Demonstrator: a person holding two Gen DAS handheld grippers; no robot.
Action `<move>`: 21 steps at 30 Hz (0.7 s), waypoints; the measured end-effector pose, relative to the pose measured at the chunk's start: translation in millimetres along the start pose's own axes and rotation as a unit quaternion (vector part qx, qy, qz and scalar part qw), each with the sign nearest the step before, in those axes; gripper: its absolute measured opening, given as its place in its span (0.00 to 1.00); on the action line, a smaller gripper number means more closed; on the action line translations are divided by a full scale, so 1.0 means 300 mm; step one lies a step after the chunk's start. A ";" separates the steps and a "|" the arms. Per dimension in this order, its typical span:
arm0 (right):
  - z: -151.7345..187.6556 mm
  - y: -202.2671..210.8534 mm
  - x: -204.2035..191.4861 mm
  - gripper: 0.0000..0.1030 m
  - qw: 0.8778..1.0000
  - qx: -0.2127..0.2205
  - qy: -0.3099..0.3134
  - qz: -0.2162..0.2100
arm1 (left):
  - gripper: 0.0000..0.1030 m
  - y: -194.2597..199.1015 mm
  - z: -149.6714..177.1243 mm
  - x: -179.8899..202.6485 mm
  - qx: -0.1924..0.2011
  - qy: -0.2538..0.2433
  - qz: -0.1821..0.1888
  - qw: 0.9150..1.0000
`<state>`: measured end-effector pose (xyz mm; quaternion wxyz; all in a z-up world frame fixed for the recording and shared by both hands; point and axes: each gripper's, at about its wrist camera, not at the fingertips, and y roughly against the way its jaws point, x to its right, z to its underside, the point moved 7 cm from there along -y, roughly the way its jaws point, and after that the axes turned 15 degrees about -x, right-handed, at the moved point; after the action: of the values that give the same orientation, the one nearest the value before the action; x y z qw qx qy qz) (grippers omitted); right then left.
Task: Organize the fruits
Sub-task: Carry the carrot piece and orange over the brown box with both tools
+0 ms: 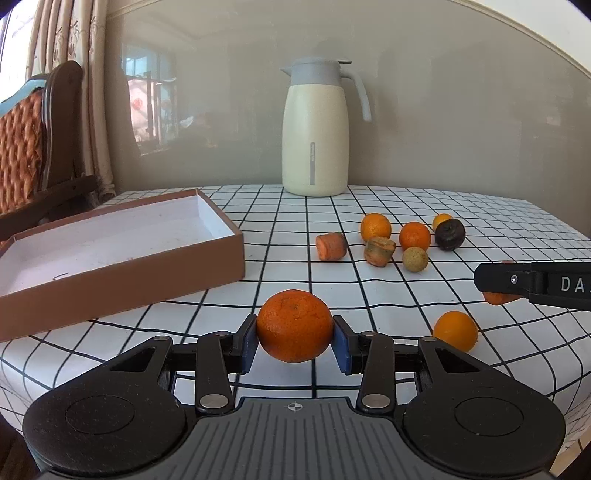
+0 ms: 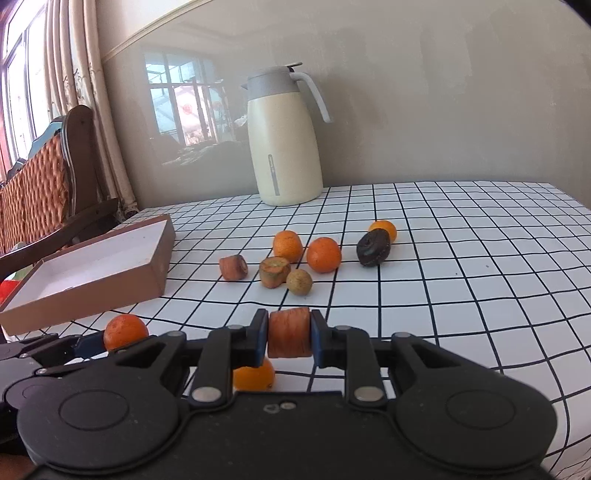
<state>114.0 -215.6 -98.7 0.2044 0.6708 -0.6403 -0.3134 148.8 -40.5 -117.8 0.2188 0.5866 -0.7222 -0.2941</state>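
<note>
Left hand-held gripper (image 1: 294,341) clamps a round, dimpled orange (image 1: 294,325); right hand-held gripper (image 2: 289,338) clamps a stubby carrot piece (image 2: 289,332), long axis crosswise between the pads.

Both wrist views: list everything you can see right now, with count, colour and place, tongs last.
Box: one, brown outside, white inside, nothing in it, table's left.
Jug: one, cream with grey lid, back of table by the wall.
Tablecloth: one, white with black grid.
Loose oranges: four, orange; three in the far cluster, one near the front.
Carrot chunks: two, orange-brown, cluster's left.
Small round fruit: one, olive-tan, cluster's front.
Dark fruit: one, blackish, cluster's right.
Chair: one, dark wood, woven orange back, far left.
Curtain: beige, left.
Left tongs: shut on held orange.
Right tongs: shut on held carrot chunk.
</note>
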 end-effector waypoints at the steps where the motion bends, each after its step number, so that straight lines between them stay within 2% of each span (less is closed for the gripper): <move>1: 0.002 0.006 -0.014 0.14 1.000 -0.001 0.003 -0.004 | 0.41 0.010 0.002 -0.014 0.002 0.001 -0.003 1.000; 10: -0.010 0.040 -0.190 0.14 0.998 0.009 0.045 -0.048 | 0.41 0.145 -0.011 -0.161 0.031 0.021 -0.033 0.999; 21: -0.033 0.009 -0.448 0.14 0.988 0.002 0.102 -0.119 | 0.41 0.259 0.033 -0.422 0.054 0.096 -0.080 0.991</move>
<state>120.9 -84.4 -68.5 0.2286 0.7709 -0.5325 -0.2644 113.8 95.5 -68.5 0.2310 0.6789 -0.6636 -0.2129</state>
